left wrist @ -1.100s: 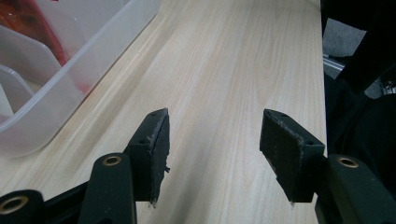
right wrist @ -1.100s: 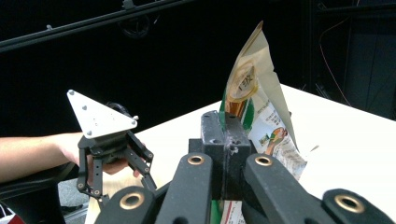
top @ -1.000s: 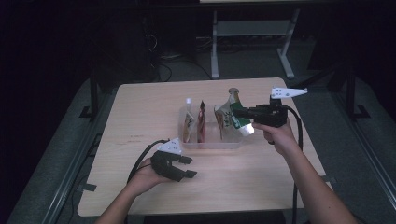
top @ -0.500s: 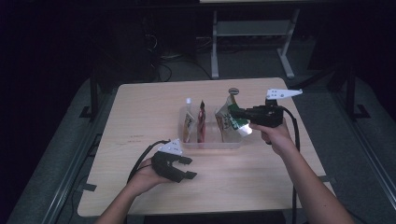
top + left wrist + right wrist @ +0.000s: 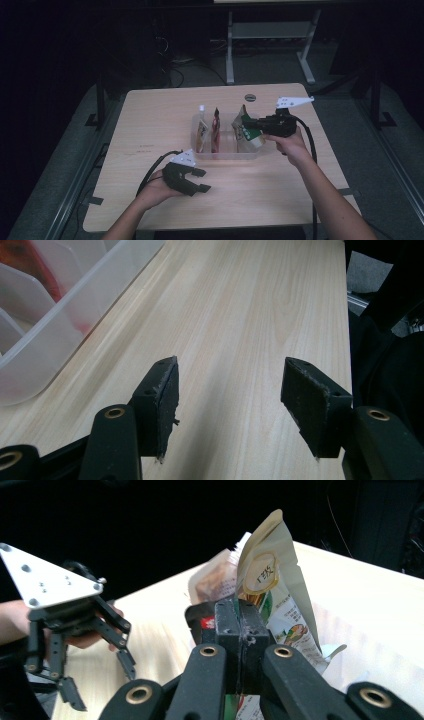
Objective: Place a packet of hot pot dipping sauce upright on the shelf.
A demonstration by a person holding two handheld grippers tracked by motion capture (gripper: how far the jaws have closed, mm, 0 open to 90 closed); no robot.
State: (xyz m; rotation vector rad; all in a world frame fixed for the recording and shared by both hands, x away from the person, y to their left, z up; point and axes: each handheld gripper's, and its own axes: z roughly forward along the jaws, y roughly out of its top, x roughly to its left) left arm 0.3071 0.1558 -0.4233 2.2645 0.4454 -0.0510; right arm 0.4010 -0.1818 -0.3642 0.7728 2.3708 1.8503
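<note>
Spreading across the middle of the high view, a pale wood-grain table with rounded corners stands in a dark room; its top is light and matte, with a small round grommet set near its far edge. Grey floor runs along both sides of it, and beyond the far edge a white metal frame with two legs rises out of the gloom beside some loose cables on the floor. A clear plastic bin with upright dividers sits near the table's centre, holding a few snack packets on edge, among them a red packet. The right gripper is held level at the bin's right end, its jaws pressed together on a green-and-white pouch; in the right gripper view that pouch rises out of the clamped pads just over the bin, with a tan packet standing behind it. The left gripper rests low over the bare near part of the table, in front of the bin and well apart from it, jaws spread with nothing between them. In the left gripper view the wood grain runs away between the two worn black pads, and the frosted wall of the bin lies off to the upper left.
</note>
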